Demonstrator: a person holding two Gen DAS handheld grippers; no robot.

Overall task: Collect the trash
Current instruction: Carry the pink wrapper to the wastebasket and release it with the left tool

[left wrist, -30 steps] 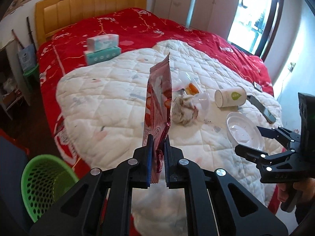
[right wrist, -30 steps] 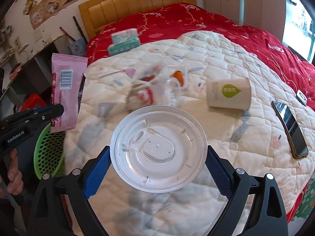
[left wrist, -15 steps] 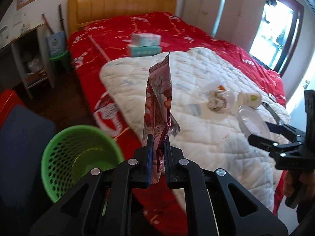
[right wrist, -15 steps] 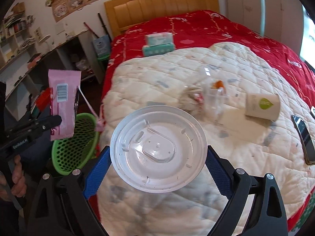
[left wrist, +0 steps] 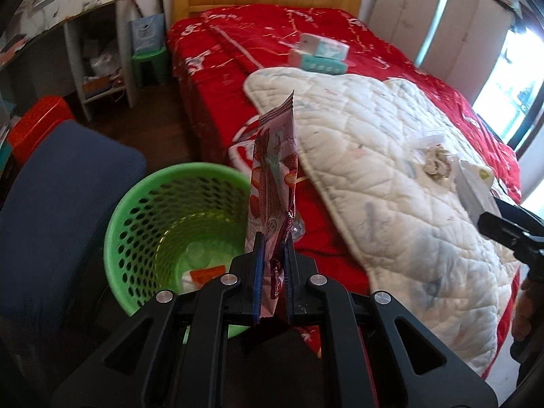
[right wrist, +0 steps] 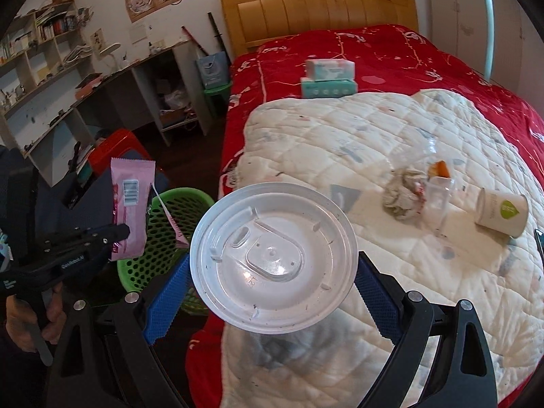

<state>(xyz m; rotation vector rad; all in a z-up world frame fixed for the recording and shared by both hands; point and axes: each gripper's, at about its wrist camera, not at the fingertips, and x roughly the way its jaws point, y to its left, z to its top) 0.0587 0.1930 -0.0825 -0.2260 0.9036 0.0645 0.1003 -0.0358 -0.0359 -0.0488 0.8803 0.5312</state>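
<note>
Left gripper [left wrist: 272, 268] pinched tight on bottom edge of pink snack wrapper [left wrist: 273, 183], wrapper standing upright, just short of green mesh wastebasket [left wrist: 136, 224]: likely positioned for drop.

Right gripper [right wrist: 272, 285] spread wide, clamping clear plastic cup lid [right wrist: 273, 258] by its rim, next for basket.

Crumpled tissue [right wrist: 403, 197] and paper cup [right wrist: 501, 212] left on white quilt [right wrist: 357, 136].

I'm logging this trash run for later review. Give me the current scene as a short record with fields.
left gripper: jaws shut on pink snack wrapper, held upright beside the bin
right gripper: jaws gripping clear plastic lid by its edges
bin: green basket on floor beside bed, some scraps inside
left on quilt: crumpled wrapper, paper cup on its side
</note>
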